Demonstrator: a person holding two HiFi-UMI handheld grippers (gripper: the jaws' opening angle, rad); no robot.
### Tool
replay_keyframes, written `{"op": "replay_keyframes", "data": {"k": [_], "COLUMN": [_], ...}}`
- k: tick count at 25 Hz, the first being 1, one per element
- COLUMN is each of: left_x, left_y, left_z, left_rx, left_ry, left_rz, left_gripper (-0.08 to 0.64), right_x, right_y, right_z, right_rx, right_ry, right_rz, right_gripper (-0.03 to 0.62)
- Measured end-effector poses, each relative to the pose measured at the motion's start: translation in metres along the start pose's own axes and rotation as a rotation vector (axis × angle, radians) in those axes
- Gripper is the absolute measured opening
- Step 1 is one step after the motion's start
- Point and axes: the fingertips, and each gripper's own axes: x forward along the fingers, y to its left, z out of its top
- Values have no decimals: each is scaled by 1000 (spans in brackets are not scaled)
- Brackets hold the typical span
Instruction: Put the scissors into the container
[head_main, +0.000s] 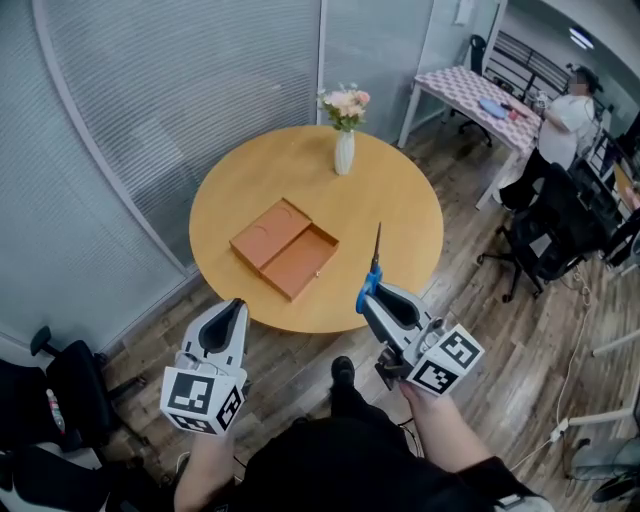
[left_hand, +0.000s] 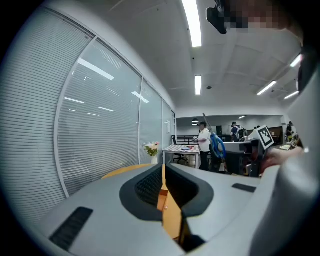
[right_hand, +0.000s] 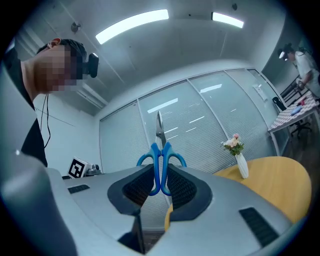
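Blue-handled scissors (head_main: 376, 262) stand blade-up, off the table's near edge, in my right gripper (head_main: 368, 296). In the right gripper view the pads are shut on the handle loops of the scissors (right_hand: 160, 156), blades pointing away from the gripper (right_hand: 161, 185). The container, an orange-brown box (head_main: 286, 248) lying open in two halves, rests on the round wooden table (head_main: 405, 205), left of the scissors. My left gripper (head_main: 230, 312) hovers below the table's near-left edge; its jaws (left_hand: 163, 186) are closed to a thin slit with nothing in them. In the left gripper view the scissors (left_hand: 216, 144) show at the right.
A white vase of flowers (head_main: 344, 148) stands at the table's far side. Frosted glass walls run behind and to the left. Black office chairs (head_main: 548, 235) and a person (head_main: 566, 118) by a checkered-cloth table (head_main: 470, 88) are at the right. Another black chair (head_main: 62, 402) sits lower left.
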Motion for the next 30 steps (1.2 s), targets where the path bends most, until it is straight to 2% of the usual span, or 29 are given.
{"op": "replay_keyframes", "data": {"k": [7,12,21,26,30], "left_x": [97,148,182,180,174], "left_y": [11,13,27,48,70], "left_z": [22,33,27,30,23], "left_rx": [1,-17,-49,-44,-63], "left_ry": [2,-1,14,7,10], "left_rz": [65,101,157,175,201], "left_gripper": [28,28,28,28,28], "right_x": [44,66,95,116,132], "right_y": [-103,-152,-184,-183,-183], "right_z": [35,52,43,32,9], "right_rx": [-6,0,17,-16,-61], "right_ry": [17,36,98,153,236], "right_rz": [59,101,170,194,222], "right_gripper": [95,95,95,95,95]}}
